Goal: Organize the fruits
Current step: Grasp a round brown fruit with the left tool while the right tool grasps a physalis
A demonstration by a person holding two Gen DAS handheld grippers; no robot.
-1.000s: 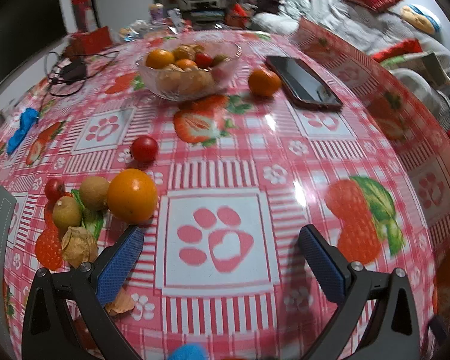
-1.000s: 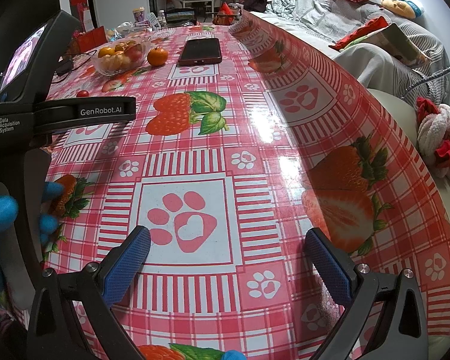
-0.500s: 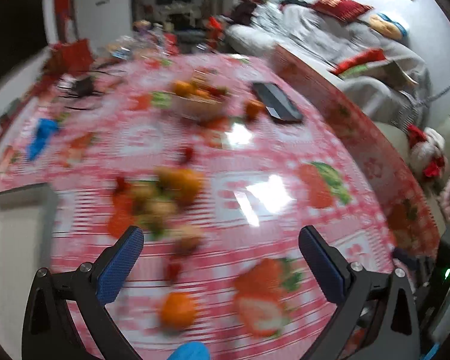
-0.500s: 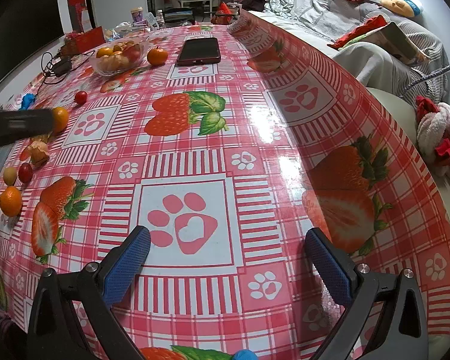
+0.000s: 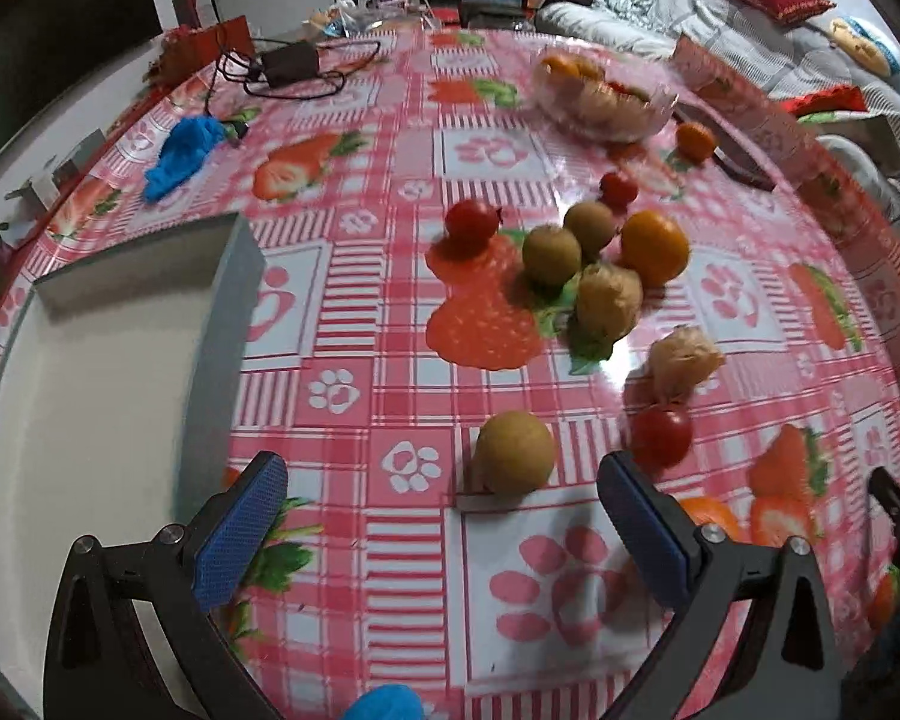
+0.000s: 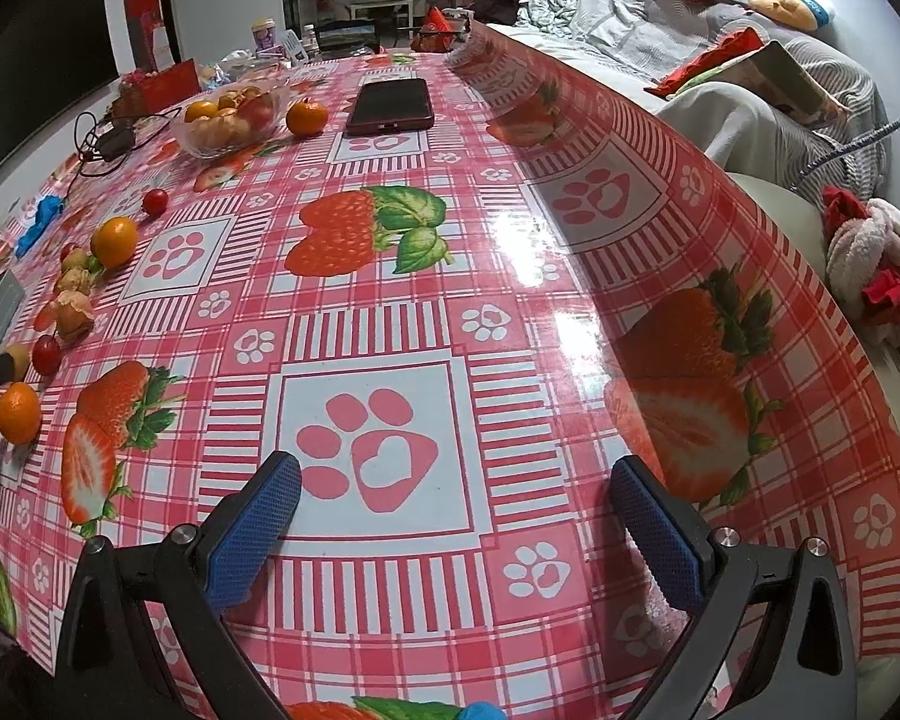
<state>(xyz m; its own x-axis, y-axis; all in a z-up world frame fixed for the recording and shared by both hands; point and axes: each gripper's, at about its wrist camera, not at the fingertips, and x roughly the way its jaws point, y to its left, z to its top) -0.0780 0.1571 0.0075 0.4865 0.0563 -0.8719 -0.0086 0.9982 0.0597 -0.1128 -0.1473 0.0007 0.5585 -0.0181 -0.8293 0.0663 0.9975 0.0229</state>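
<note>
My left gripper [image 5: 444, 510] is open and empty, just above the table. A brown kiwi [image 5: 513, 451] lies right ahead between its fingers. A red tomato [image 5: 660, 437] and a papery husk fruit [image 5: 681, 360] lie to its right. Further off lies a cluster: two kiwis [image 5: 551, 255], an orange [image 5: 654, 247], a husk fruit [image 5: 609, 300], tomatoes [image 5: 471, 221]. A grey tray [image 5: 90, 372] sits at the left. A glass fruit bowl [image 5: 603, 99] stands at the back. My right gripper [image 6: 453, 498] is open and empty over bare tablecloth; the fruit cluster [image 6: 114, 240] lies far left.
A dark phone [image 6: 393, 105] and a mandarin [image 6: 307, 117] lie near the bowl [image 6: 231, 117]. A blue cloth [image 5: 183, 153] and a charger with cables [image 5: 285, 66] are at the back left. The table edge drops off on the right toward a sofa [image 6: 720, 60].
My left gripper has swung back and to the left, so the tray and nearer fruit have come into view. The right gripper has held still; the left device has left its view.
</note>
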